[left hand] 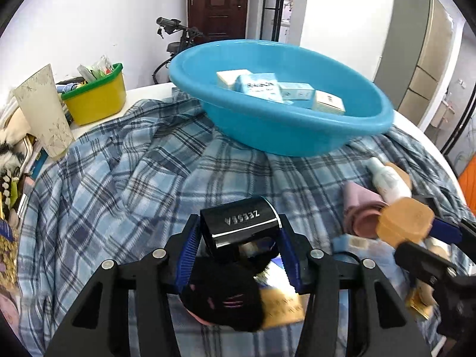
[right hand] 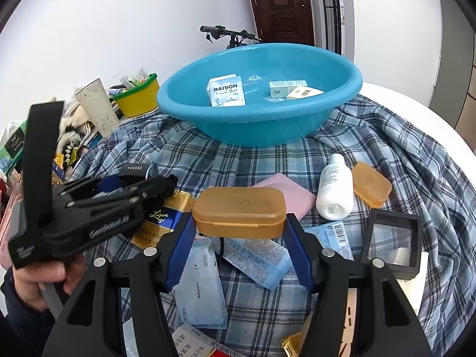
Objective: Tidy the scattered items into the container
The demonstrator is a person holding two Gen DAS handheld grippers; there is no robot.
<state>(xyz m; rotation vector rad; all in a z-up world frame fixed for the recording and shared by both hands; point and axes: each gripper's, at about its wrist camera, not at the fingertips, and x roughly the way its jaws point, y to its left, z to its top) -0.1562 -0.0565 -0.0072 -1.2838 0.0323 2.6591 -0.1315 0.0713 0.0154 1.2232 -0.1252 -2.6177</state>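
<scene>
A blue plastic basin [left hand: 297, 136] [right hand: 267, 125] stands on a plaid cloth and holds several small boxes [left hand: 261, 87] [right hand: 226, 90]. My left gripper [left hand: 238, 232] is shut on a glossy black box [left hand: 238, 223], lifted off the cloth, seen from the side in the right wrist view as the left gripper [right hand: 134, 178]. My right gripper [right hand: 239, 226] is shut on an amber translucent case [right hand: 239, 208] [left hand: 404, 220]. On the cloth lie a white bottle [right hand: 334, 190] [left hand: 389, 183], a second amber case [right hand: 372, 183], a pink cloth [right hand: 294, 192] [left hand: 361, 211], a black sock [left hand: 226, 294] and light blue packets [right hand: 255, 257].
A yellow tub [left hand: 95, 101] [right hand: 138, 98] with a green rim and a pale paper bag [left hand: 44, 110] stand at the back left among clutter. A black frame box [right hand: 392, 241] lies at the right. A blue and gold carton [right hand: 160, 220] lies left. A person's hand [right hand: 38, 279] holds the left tool.
</scene>
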